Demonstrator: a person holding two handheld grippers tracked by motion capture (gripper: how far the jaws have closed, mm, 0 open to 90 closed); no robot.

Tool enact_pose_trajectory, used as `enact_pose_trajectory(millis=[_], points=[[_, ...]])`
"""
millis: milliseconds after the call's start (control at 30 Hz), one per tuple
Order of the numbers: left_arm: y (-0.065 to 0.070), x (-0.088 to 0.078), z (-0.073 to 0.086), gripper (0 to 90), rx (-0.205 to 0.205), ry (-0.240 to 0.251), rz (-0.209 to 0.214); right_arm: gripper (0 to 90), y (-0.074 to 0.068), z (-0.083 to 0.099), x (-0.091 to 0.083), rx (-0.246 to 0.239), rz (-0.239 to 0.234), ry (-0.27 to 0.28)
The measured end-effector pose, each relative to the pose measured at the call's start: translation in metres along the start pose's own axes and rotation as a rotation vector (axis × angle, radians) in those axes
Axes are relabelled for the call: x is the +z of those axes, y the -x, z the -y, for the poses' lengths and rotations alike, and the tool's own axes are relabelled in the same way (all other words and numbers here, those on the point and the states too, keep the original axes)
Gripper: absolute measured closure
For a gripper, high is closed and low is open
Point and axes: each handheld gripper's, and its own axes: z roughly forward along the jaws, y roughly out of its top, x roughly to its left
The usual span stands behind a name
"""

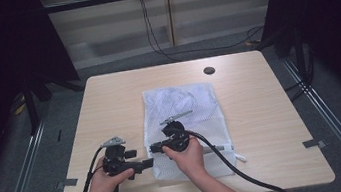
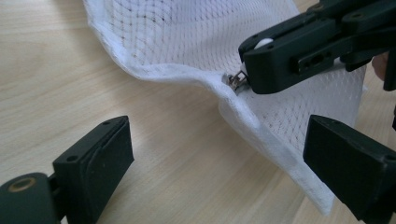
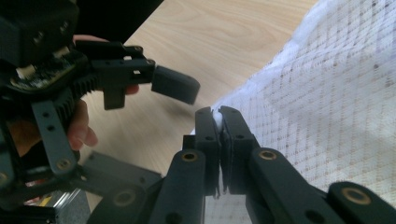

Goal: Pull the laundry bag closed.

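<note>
We found no brand, label or legible writing on anything in the pictures. Counted from largest to smallest, there was one tabletop (image 1: 264, 128) of pale wood grain, one white mesh laundry bag (image 1: 180, 107), two grippers and one small metal zipper pull.

The bag lay flat on the middle of the tabletop, its long side running away from the person, its near edge by the person's hands. A dark round spot (image 1: 209, 70) sat on the tabletop beyond the bag's far right corner.

The right gripper (image 1: 158, 147) lay over the near left part of the bag. In the right gripper view its two black jaws stood pressed together on the bag's white hemmed edge (image 3: 215, 116), with a sliver of white fabric between the pads. In the left gripper view that pinch sat right beside the zipper pull (image 2: 233, 80), and the hem was lifted a little off the wood there.

The left gripper (image 1: 142, 164) sat just left of the bag's near left corner, pointing toward the right gripper and close to it. In its own view the jaws were spread wide, one over bare wood and the other at the bag's hem, with nothing pinched between them.

One black cable (image 1: 228, 163) trailed from the right gripper across the bag's near right corner and off the near edge.
</note>
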Motion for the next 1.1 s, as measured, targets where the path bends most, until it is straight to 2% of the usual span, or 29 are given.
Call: enact_pose_trajectory(millis=[333,400,467,533,567,667,733,767,900,933,1100], points=[[0.007,0.011,0.000,19.3,-0.009,-0.023,0.059,86.7,-0.002,0.000,-0.002,0.004,-0.009,0.012],[0.008,0.012,-0.001,21.3,-0.007,-0.026,0.059,86.7,-0.002,0.000,-0.003,-0.003,-0.011,0.016],[0.008,0.014,-0.001,23.5,0.004,-0.034,0.040,86.6,-0.003,-0.001,-0.004,-0.003,-0.012,0.018],[0.008,0.015,0.000,26.8,0.026,-0.019,0.041,86.7,-0.003,-0.001,-0.004,-0.006,-0.008,0.018],[0.008,0.015,0.000,31.0,0.022,-0.010,0.049,86.7,-0.003,-0.001,-0.005,-0.007,-0.007,0.019],[0.009,0.016,-0.001,32.6,0.009,-0.016,0.051,86.6,-0.004,-0.001,-0.005,-0.005,-0.006,0.018],[0.009,0.017,0.000,34.2,0.016,-0.024,0.054,86.7,-0.004,-0.001,-0.005,-0.007,-0.005,0.017],[0.010,0.018,0.000,35.0,0.001,-0.027,0.066,86.7,-0.004,-0.001,-0.005,-0.007,-0.005,0.017],[0.011,0.021,0.000,39.5,-0.018,-0.020,0.112,86.7,-0.004,-0.002,-0.004,-0.006,-0.009,0.019],[0.011,0.022,-0.001,40.6,-0.015,-0.016,0.114,86.6,-0.004,-0.002,-0.004,-0.006,-0.011,0.019],[0.011,0.025,-0.001,48.1,-0.053,-0.006,0.135,86.7,-0.004,-0.002,-0.006,0.000,-0.014,0.027]])
